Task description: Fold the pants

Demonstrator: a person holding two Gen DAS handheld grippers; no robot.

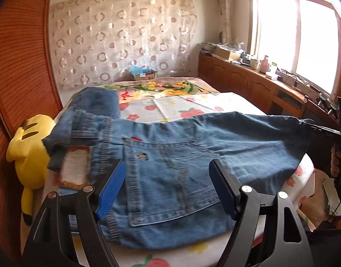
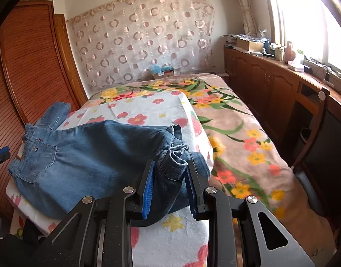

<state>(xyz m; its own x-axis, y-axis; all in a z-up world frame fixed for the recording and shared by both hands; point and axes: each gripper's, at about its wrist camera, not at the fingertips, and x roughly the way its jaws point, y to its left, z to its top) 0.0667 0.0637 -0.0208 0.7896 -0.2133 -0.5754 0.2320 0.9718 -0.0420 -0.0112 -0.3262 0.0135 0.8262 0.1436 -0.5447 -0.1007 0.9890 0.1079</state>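
One fold looks done so far, we think: the blue denim pants (image 2: 86,155) lie on the flowery white sheet on the bed (image 2: 170,233) w/ one leg on top of the other, back pocket facing up. That is our guess from how they lie. The waist end is on the left side of the bed, near the yellow plush toy (image 1: 30,151). The leg ends are on the right side.

Our right tongs (image 2: 169,185) are nearly closed & pinch the bunched-up leg ends, so the cloth sits squeezed between the two blue pads (image 2: 147,189). In the left view the cloth looks pulled up a bit at that end.

Our left tongs (image 1: 167,188) are wide open & hold nothing. They hang just above the seat of the pants, by the back pocket. If they touch the cloth, we can't tell.

What is left, as we see it: the long fold. The leg ends need to go over to the waist end, maybe 2 times, till the pants are a small neat pile. A bit of waistband on the far left is still rumpled & may need a pat flat.
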